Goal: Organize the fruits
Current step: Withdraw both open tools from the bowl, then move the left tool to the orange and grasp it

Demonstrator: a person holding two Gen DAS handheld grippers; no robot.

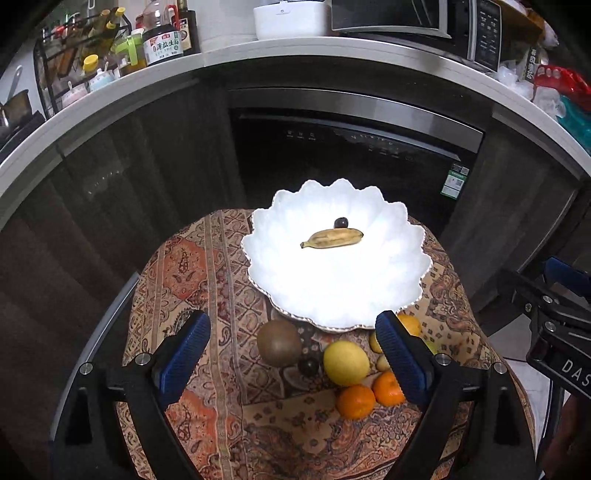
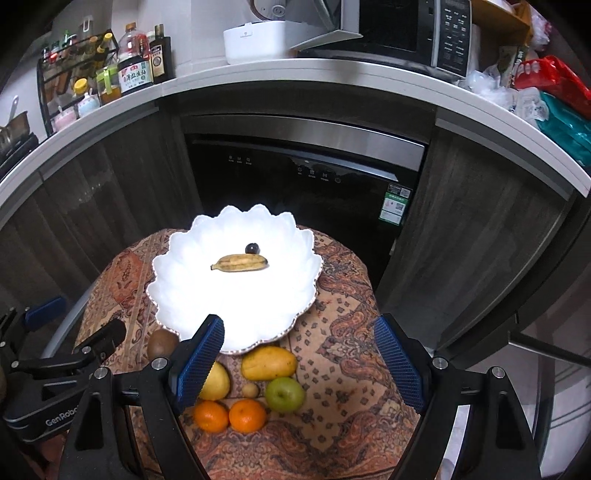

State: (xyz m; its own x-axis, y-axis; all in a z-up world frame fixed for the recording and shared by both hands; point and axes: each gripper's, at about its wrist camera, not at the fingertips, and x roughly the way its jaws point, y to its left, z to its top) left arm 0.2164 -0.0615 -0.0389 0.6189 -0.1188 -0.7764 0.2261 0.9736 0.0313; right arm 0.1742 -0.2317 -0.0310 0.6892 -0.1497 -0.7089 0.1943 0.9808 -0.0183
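A white scalloped plate (image 1: 332,291) (image 2: 236,306) sits on a small cloth-covered table and holds a small banana (image 1: 332,238) (image 2: 240,262) with a dark round fruit (image 1: 341,222) just behind it. In front of the plate lie a kiwi (image 1: 279,342), a lemon (image 1: 346,363), two oranges (image 2: 210,416), a mango (image 2: 269,363), a green apple (image 2: 285,394) and a small dark fruit (image 1: 308,366). My left gripper (image 1: 293,328) hangs open above the kiwi and lemon, holding nothing. To its right, my right gripper (image 2: 299,328) hovers open over the mango and apple, also holding nothing.
The patterned cloth (image 2: 351,332) covers a round table with its edges close on all sides. Behind it stands a dark dishwasher (image 2: 306,177) under a white counter (image 1: 110,96) carrying bottles (image 2: 135,70), a microwave (image 2: 406,33) and bags (image 2: 554,85).
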